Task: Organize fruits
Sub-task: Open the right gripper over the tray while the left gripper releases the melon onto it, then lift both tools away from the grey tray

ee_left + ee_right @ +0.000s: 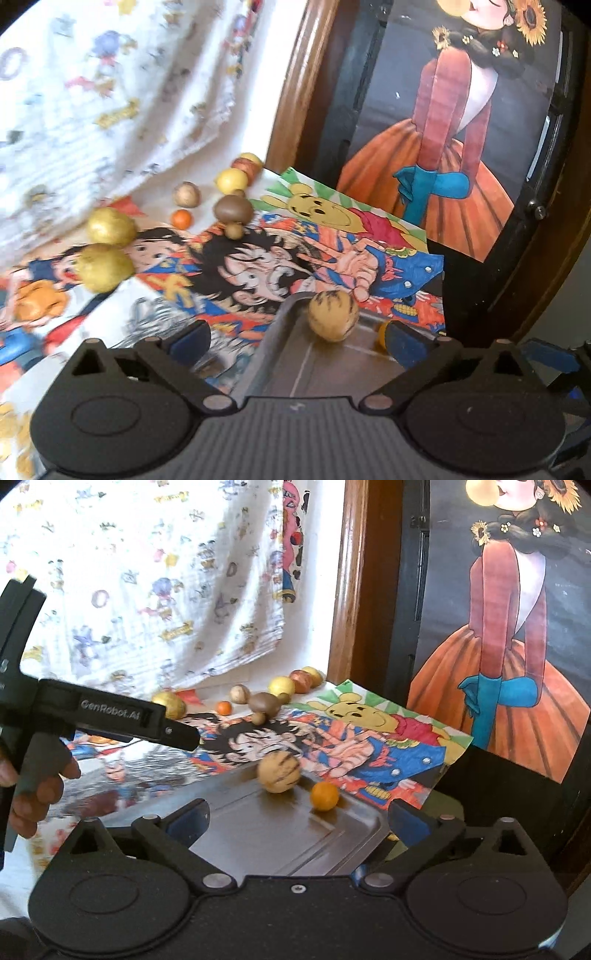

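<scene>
Nearest the left wrist camera, the left claw (299,338) stands spread wide, its blue-padded fingertips (190,341) far apart and holding nothing. Just beyond them sits a metal tray (280,354), and on its far corner rests a tan fruit with dark streaks (333,316), loose and touching neither pad. An orange fruit (382,334) peeks out (mostly hidden) behind the right-hand fingertip. The tray lies on a counter covered with cartoon drawings (258,258). Farther back on those drawings lie two golden-yellow fruits (107,243) side by side, a small orange ball (181,218), a brown round fruit (232,209), a pale yellow one (231,180) and a reddish striped one (249,166). A white printed cloth (110,92) hangs behind them, beside a wooden frame (295,92) and a painted figure in an orange skirt (443,166).

From the right wrist camera, the right claw (299,818) is likewise fully parted and empty. Between and past its fingertips lies the tray (258,834), with the streaked tan fruit (279,773) and the orange fruit (324,795) near each other at its far edge. At left, a hand (33,794) grips the other black tool (110,716) above the counter. The remaining fruits line up along the far edge of the drawings (369,746), below the cloth (147,590).
</scene>
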A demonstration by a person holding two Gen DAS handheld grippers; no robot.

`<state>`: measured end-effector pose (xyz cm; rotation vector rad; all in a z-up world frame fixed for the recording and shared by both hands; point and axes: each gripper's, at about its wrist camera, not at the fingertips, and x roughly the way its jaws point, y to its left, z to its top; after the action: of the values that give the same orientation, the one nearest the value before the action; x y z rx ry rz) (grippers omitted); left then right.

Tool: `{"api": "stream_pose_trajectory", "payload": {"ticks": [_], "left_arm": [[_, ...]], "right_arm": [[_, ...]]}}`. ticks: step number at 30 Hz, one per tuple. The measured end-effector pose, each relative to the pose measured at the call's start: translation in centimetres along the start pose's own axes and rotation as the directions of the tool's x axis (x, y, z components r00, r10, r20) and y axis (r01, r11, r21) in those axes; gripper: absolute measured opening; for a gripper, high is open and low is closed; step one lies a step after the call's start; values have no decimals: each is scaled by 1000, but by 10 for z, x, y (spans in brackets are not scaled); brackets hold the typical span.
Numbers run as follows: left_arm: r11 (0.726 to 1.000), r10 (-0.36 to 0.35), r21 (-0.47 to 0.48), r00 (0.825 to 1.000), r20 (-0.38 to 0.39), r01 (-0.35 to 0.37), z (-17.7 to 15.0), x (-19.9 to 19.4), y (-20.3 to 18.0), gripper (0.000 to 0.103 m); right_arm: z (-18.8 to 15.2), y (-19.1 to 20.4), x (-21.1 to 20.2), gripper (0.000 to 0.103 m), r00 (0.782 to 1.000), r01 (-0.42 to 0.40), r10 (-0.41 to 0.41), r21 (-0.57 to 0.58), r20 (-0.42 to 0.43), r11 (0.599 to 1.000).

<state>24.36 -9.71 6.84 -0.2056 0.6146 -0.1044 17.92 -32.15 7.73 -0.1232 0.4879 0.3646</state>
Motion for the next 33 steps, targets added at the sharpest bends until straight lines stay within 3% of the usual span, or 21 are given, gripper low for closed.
{"api": "stream_pose_trajectory", "payload": {"ticks": [10, 13, 17, 21, 25, 29, 33], "left_arm": [[999, 34, 28, 999, 19, -35, -40, -68, 23, 103], [999, 30, 43, 999, 11, -31, -50, -82, 29, 103], [997, 40, 65, 999, 4, -40, -61, -97, 37, 103], [995, 79, 69, 996, -38, -76, -69, -103, 49, 103], [989, 136, 74, 985, -101, -129, -77, -98, 64, 103], [986, 159, 66, 980, -123, -152, -81, -101, 77, 103], [983, 178, 67, 974, -141, -171, -82, -105, 88, 103]], "right_arm": [[-19, 43, -40, 102, 998, 1, 4, 75, -69, 997], [-25, 56, -50, 102, 996, 41, -31, 135, -80, 990], [-33, 67, -55, 102, 993, 46, -20, 230, -113, 972], [-42, 74, -55, 102, 983, 107, -51, 318, -179, 942], [-49, 79, -49, 102, 963, 129, -26, 379, -267, 916], [-50, 87, -48, 102, 955, 107, 23, 414, -297, 904], [-49, 100, -44, 102, 949, 77, 54, 395, -310, 916]]}}
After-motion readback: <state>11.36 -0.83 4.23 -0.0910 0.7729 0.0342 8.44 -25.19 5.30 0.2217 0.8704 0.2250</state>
